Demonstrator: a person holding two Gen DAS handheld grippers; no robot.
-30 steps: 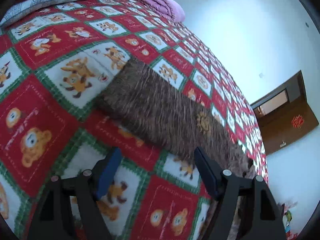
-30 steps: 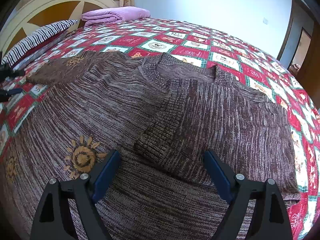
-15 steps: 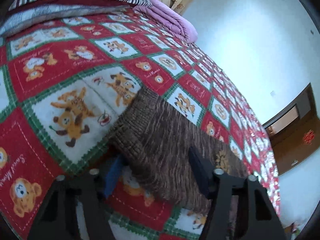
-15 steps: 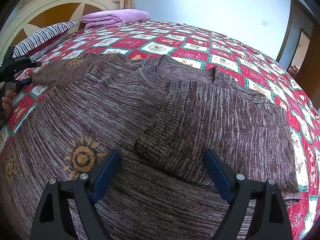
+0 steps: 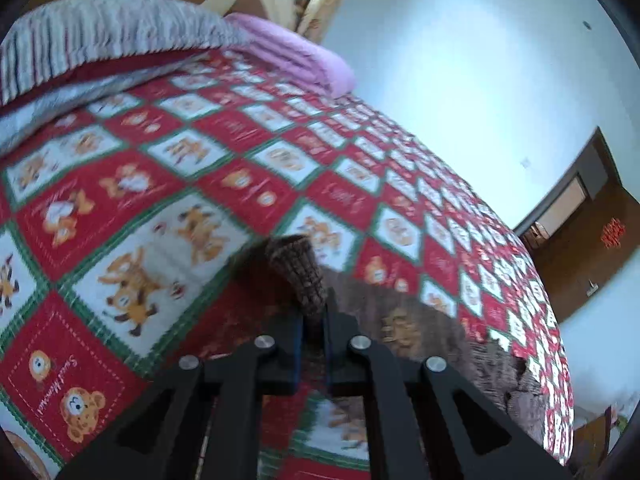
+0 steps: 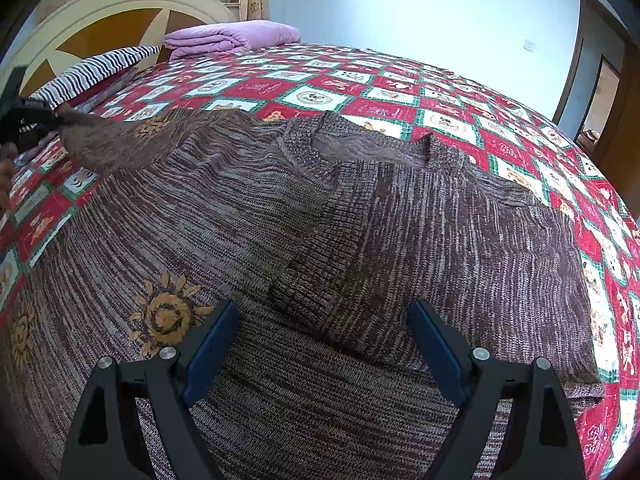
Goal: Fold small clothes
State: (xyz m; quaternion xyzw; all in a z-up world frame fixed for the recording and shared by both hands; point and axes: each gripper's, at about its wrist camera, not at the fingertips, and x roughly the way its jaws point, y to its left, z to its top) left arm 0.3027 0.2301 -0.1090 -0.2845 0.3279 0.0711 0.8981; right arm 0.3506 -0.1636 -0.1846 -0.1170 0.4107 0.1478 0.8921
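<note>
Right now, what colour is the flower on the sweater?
Orange-gold flower on the brown sweater, clearest in the right wrist view.

The sweater point(image 6: 248, 216) under the right gripper point(image 6: 324, 340) is coarse, ribbed brown knit, matt. The quilt point(image 5: 224, 184) ahead of the left gripper point(image 5: 312, 344) is smooth printed cloth. Both grippers look matt black plastic with blue pads point(image 6: 210, 340) and shiny metal screws point(image 5: 265, 342).
</note>
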